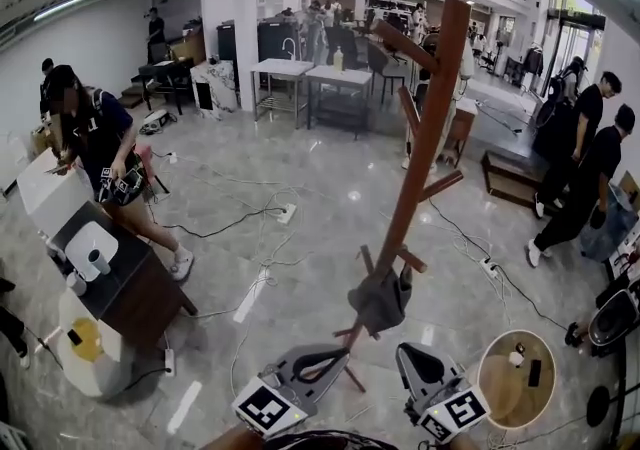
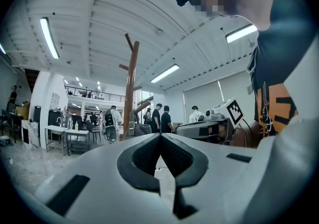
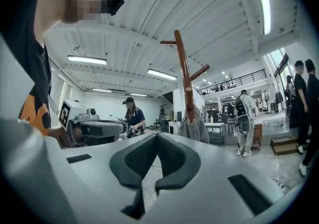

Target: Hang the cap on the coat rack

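My right gripper (image 3: 157,134) has its jaws together with nothing between them. My left gripper (image 2: 160,136) is the same: pads meeting at the tips, nothing caught. From my head, both sit side by side at the bottom edge, left (image 1: 338,352) and right (image 1: 407,350), noses pointing away from me toward the foot of the rack (image 1: 420,158). Each carries its cube with a black-and-white square marker facing up. Each gripper view is tilted up and takes in the ceiling lights, with the other gripper off to one side.

The cap (image 1: 380,300) hangs on a low peg of the rack, just beyond my jaw tips and clear of both. In the right gripper view it is a grey bundle (image 3: 193,129) draped against the brown pole.

To my right, a round table (image 1: 497,393) holds a dark flat item and a small white one. To my left, a dark counter (image 1: 135,288) carries a white tray (image 1: 85,238) with a cup (image 1: 98,261) on it; I cannot tell what is in the cup.

Several people stand farther out across the hall.
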Available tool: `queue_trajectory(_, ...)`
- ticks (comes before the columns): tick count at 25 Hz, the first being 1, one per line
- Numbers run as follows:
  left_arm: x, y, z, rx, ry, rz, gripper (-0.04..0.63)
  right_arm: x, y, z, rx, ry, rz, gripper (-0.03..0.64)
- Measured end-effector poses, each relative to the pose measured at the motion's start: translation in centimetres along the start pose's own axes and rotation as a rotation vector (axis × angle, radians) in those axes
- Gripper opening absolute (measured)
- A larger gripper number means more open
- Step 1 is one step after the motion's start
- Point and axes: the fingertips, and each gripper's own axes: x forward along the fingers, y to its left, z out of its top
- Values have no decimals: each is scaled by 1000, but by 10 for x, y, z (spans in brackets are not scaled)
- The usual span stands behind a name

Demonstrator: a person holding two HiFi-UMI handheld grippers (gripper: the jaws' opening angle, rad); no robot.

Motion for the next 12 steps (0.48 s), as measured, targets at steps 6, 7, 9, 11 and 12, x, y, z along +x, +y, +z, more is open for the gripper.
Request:
queue_trajectory(6, 2, -2, 1, -1, 1, 9, 20, 1, -2, -2, 7, 4, 20, 14)
queue_trajectory(7, 2, -1, 1, 4, 3, 11, 20, 1, -2, -2, 8, 3, 23, 14)
queue_trajectory(9, 2, 1, 1, 11, 6, 11, 20, 4, -1, 0, 9, 1, 27, 14)
queue_trajectory(11, 1, 2, 2, 9, 8, 9, 20, 6, 0, 2, 9, 2, 29, 14)
queue_trajectory(12, 1, 2, 3, 7, 8, 8, 20, 7, 0, 3, 9, 2, 30, 14)
